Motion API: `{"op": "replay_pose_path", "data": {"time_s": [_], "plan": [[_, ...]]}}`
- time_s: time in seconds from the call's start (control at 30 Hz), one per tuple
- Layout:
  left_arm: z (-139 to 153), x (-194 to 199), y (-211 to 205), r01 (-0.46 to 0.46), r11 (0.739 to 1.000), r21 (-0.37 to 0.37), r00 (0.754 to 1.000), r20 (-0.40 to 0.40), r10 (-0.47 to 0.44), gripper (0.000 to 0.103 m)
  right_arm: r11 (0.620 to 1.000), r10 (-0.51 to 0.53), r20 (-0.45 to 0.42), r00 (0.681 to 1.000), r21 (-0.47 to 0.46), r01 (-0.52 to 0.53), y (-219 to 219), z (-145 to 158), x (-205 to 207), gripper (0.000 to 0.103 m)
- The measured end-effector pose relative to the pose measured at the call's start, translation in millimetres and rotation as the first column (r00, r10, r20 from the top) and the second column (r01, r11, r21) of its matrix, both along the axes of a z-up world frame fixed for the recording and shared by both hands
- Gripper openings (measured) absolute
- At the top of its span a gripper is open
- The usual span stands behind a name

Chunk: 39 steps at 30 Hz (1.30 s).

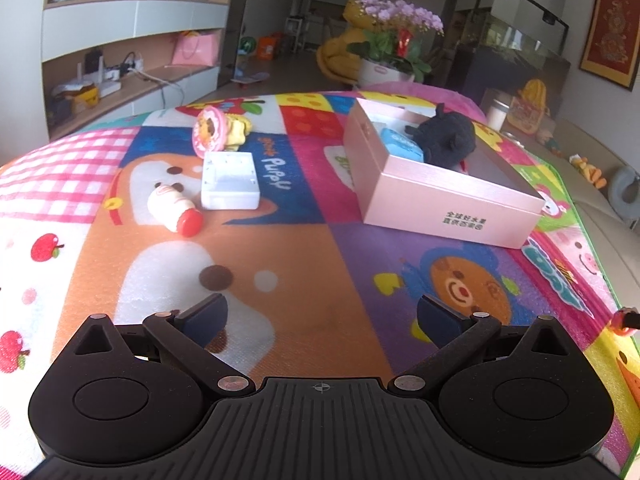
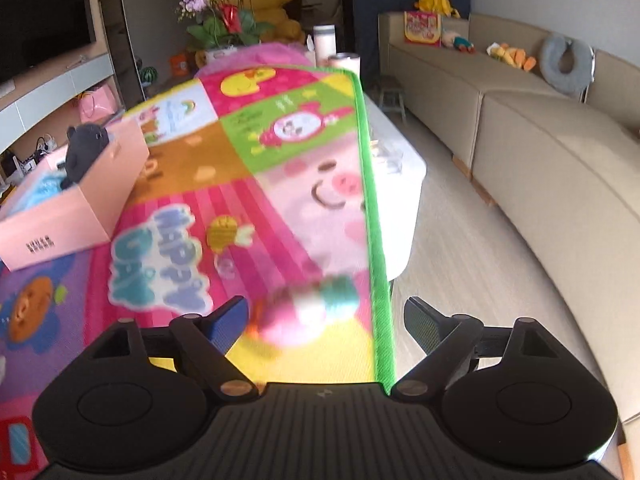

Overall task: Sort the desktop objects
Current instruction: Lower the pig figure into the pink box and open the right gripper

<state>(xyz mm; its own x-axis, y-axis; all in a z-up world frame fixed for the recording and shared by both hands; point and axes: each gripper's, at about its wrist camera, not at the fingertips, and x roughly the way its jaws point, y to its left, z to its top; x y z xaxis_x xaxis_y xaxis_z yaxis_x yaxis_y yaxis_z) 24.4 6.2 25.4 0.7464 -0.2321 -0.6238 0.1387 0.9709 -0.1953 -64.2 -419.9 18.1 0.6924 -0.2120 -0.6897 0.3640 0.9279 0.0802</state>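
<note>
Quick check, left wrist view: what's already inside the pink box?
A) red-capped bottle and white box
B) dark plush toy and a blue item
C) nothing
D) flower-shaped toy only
B: the dark plush toy lies in the pink box beside a blue item, while the red-capped bottle, white box and flower-shaped toy sit out on the mat.

This is a home living room. A long beige sectional sofa (image 2: 520, 128) with soft toys and a grey neck pillow (image 2: 566, 65) fills the right of the right wrist view, while a dark television screen (image 2: 40, 16) hangs upper left. A pot of pink orchids (image 1: 400, 32), recessed wall shelves (image 1: 132, 36) and a colourful cartoon-printed play mat (image 1: 280, 240) add to it.
</note>
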Motion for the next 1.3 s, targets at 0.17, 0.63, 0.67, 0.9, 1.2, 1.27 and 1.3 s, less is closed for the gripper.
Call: {"op": "replay_pose_path", "data": {"time_s": [0.17, 0.63, 0.67, 0.9, 1.2, 1.27, 1.3], "plan": [[5.6, -6.0, -6.7, 0.03, 1.0, 0.006, 1.0, 0.01, -0.03, 0.103, 0.998, 0.043, -0.025, 0.999, -0.04, -0.044, 12.7, -7.9, 19.6, 0.08], [7.4, -15.0, -14.7, 0.106, 0.994, 0.012, 0.994, 0.007, -0.106, 0.103, 0.987, 0.152, 0.043, 0.987, 0.039, -0.153, 48.8, 48.9, 13.3, 0.048], [8.5, -16.7, -15.3, 0.119, 0.993, 0.011, 0.993, 0.008, -0.12, 0.103, 0.981, 0.187, 0.068, 0.98, 0.047, -0.19, 57.0, 60.5, 15.2, 0.048], [9.5, -25.8, -17.9, 0.187, 0.982, 0.03, 0.982, 0.03, -0.188, 0.103, 0.914, 0.394, 0.181, 0.901, 0.024, -0.405, 118.6, 117.9, 67.0, 0.048], [-1.9, -22.1, 21.5, 0.056, 0.998, 0.037, 0.998, 0.013, -0.056, 0.103, 0.906, 0.419, 0.211, 0.883, -0.034, -0.421, 168.7, 125.1, 187.7, 0.058], [-4.8, -20.5, 31.4, 0.016, 0.999, 0.044, 1.0, 0.018, -0.017, 0.103, 0.904, 0.421, 0.195, 0.886, -0.014, -0.426, 174.6, 120.6, 198.3, 0.058], [-6.5, -19.3, 36.1, -0.005, 0.999, 0.045, 1.0, 0.02, 0.004, 0.103, 0.902, 0.424, 0.189, 0.886, -0.005, -0.431, 177.6, 118.6, 201.0, 0.058]]}}
